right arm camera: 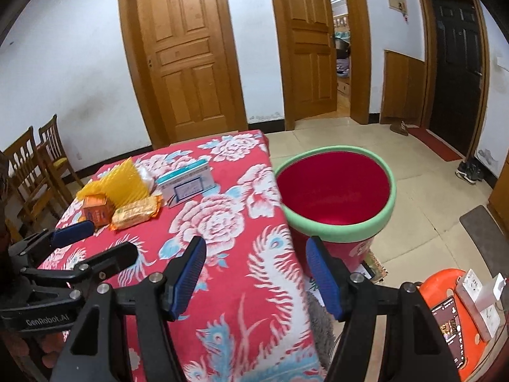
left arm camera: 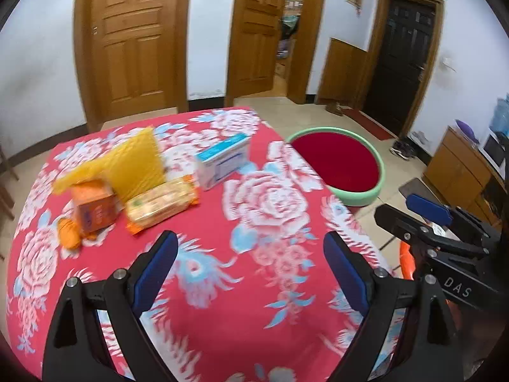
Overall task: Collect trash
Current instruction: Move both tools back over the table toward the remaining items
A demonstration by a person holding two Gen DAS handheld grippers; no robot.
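Observation:
A pile of trash lies at the far left of the table: a yellow bubble mailer [left arm camera: 133, 159], an orange box [left arm camera: 94, 203], a biscuit packet [left arm camera: 159, 202] and a blue-and-white box [left arm camera: 222, 162]. The right wrist view shows them too: mailer [right arm camera: 124, 181], orange box [right arm camera: 97, 210], packet [right arm camera: 135, 211], blue-and-white box [right arm camera: 187, 186]. A red bin with a green rim [right arm camera: 337, 227] stands on the floor by the table's right edge. My left gripper [left arm camera: 249, 237] hangs open over the cloth, short of the pile. My right gripper [right arm camera: 256, 243] is open over the table's right edge, near the bin. Both hold nothing.
A red floral cloth [left arm camera: 254, 302] covers the table. Wooden chairs [right arm camera: 31, 165] stand at the left. An orange stool [right arm camera: 445, 286] carrying a phone and a power strip is at the lower right. Shoes [right arm camera: 470, 172], a floor mat and a wooden cabinet [left arm camera: 458, 172] lie beyond the bin.

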